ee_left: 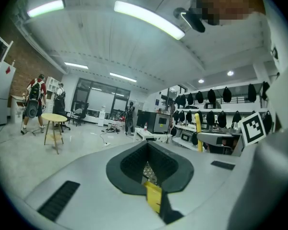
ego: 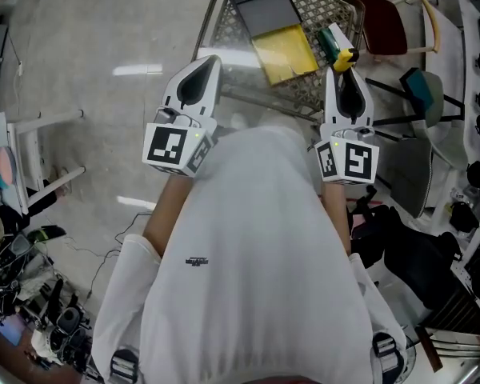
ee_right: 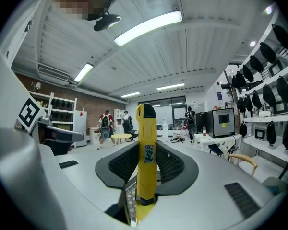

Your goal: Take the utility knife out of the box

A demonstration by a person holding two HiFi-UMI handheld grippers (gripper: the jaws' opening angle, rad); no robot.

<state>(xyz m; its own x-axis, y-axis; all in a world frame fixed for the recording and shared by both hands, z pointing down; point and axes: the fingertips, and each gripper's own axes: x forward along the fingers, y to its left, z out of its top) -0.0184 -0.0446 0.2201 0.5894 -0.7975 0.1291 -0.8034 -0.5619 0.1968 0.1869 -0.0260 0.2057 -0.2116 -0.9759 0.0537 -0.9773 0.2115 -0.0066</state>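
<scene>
Yellow plastic utility knife point(ee_right: 146, 128) stands clamped in the right gripper point(ee_right: 146, 163), clear of the flat yellow box point(ego: 284, 54); we judge removal essentially done. Left gripper point(ee_left: 148, 163) closed, empty.

The floor point(ego: 96, 46) to the left of the left gripper point(ego: 214, 59) lies bare, so there is wide passage that way. It ends at a white rack point(ego: 32, 158) and the clutter point(ego: 32, 294) below it. Straight ahead stands the wire-mesh table point(ego: 336, 10), whose raised rim rings a dark box point(ego: 260, 6) and a yellow panel point(ego: 284, 54). The mesh right of the panel is bare. The utility knife point(ego: 338, 48) clamped in the right gripper point(ego: 344, 74) juts over that rim. Further right it is tight — a red chair point(ego: 384, 22), a teal chair point(ego: 424, 94) and black bags point(ego: 416, 254) crowd close.
</scene>
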